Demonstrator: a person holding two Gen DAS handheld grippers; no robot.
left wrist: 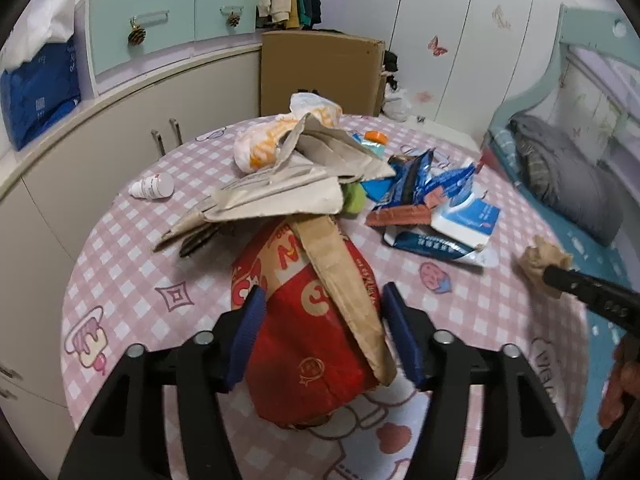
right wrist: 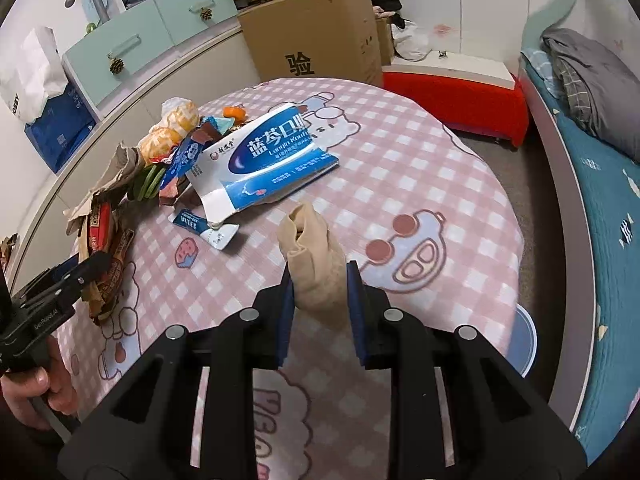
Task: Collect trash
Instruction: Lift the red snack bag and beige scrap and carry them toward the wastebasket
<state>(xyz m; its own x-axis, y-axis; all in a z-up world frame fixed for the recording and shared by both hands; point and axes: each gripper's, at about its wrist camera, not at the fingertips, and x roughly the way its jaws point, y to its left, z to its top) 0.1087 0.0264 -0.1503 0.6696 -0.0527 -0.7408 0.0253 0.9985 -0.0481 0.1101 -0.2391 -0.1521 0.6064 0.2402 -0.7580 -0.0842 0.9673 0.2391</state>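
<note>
Your right tool (right wrist: 319,280) is closed down on a crumpled brown paper wad (right wrist: 314,256), its blue pads pressing the wad from both sides at the centre of the right wrist view, with the wad held above the pink checked desk (right wrist: 420,168). In the left wrist view the same wad (left wrist: 542,258) shows at the right edge of the frame, at the tip of that tool. Your left tool (left wrist: 322,332) stands spread wide at the lower centre of its own frame, its blue fingers (left wrist: 246,334) on either side of a red and brown paper bag (left wrist: 316,320) that lies on the desk (left wrist: 120,280); the left pad seems to touch the bag, the right pad stands just beside it, and the jaws are not clamped. Beyond the bag, toward the upper middle of the frame, a pile of flattened grey cardboard (left wrist: 288,184) lies over it, with an orange and white plastic bag (left wrist: 280,136) behind. To the right of the pile lie blue wrappers (left wrist: 424,184) and a blue and white medicine box (left wrist: 466,216). A small white bottle (left wrist: 152,188) lies on its side at the left of the pile, apart from it. A large brown carton (left wrist: 320,72) stands behind the desk.
</note>
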